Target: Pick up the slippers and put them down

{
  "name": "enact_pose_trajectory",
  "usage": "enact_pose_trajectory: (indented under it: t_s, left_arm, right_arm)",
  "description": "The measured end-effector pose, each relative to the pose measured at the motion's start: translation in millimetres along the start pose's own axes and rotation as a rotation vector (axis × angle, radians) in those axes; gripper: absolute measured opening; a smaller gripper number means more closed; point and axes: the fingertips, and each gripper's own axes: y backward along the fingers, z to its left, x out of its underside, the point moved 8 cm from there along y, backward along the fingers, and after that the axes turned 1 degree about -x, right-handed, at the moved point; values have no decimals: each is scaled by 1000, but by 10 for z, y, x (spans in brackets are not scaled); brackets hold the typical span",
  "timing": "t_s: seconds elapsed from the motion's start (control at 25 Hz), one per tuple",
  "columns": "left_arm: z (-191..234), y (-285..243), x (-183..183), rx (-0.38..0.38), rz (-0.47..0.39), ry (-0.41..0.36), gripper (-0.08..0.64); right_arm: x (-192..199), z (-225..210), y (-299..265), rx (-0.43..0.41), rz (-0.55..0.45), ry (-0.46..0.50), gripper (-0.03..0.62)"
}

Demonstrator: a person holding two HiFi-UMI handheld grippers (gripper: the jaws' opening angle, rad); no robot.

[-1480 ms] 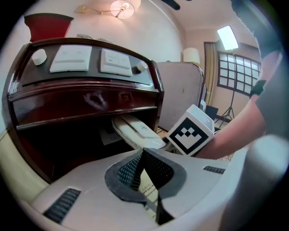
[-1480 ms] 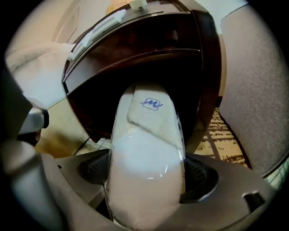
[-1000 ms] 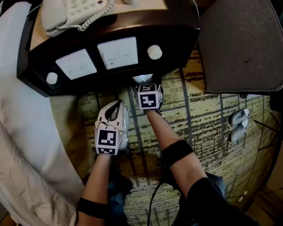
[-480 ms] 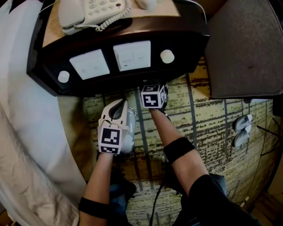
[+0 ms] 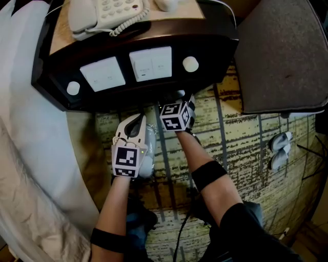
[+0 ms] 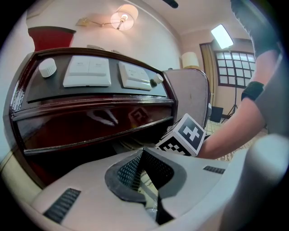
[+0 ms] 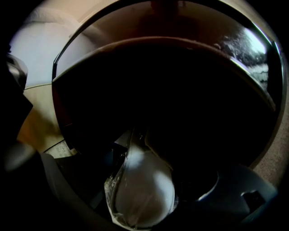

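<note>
Right gripper view, my right gripper (image 7: 141,180) under the nightstand (image 7: 171,90), jaws just spread wider, unclenched, wrapped white slipper (image 7: 144,196) lying between them.

The nightstand (image 5: 123,94) overhangs a dark, seemingly low recess; bed (image 5: 25,153) left, chair (image 5: 282,51) right, open carpet (image 5: 241,138) between

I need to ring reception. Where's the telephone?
Head view, top left: the corded telephone sits on the dark nightstand, above its white switch panels.
</note>
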Motion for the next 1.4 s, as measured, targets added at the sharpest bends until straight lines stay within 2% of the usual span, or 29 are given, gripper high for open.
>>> enact_pose_trajectory:
  t_s: [0.24, 0.28, 0.36, 0.4, 0.52, 0.72, 0.92, 1.08, 1.24, 1.4]
  left_arm:
    - [-149, 309, -132, 14, 33, 9, 0]
    - [-187, 414, -183, 17, 49, 14, 0]
    - [-247, 659, -354, 14, 74, 44, 0]
    - [-280, 796, -473, 11, 84, 59, 0]
    - [-435, 1248, -910, 16, 113, 83, 0]
    - [-682, 2085, -1805, 15, 149, 113, 0]
    - [-837, 2866, -2732, -14, 153, 135, 0]
    - [-894, 3364, -3465, -37, 122, 130, 0]
    - [-960, 3799, -4112, -69, 88, 133, 0]
    - [-957, 4170, -4542, -121, 44, 144, 0]
  right_arm:
    - [-1, -6, 500, -31, 58, -11, 466]
    - [-7, 1, 641, -46, 75, -18, 432]
    - [-79, 4, 966, -68, 107, -45, 408]
    - [-151, -4, 1148, -73, 121, -59, 380]
    - [-494, -60, 1762, -87, 151, -71, 209]
    - [-1336, -297, 2919, -140, 146, -86, 12]
    - [-2231, -645, 4013, -183, 128, -97, 1]
    - [-2926, -935, 4784, -214, 65, -95, 2]
    - [-3335, -1238, 5446, -264, 16, -106, 2]
    - [-3727, -1459, 6018, -303, -36, -91, 2]
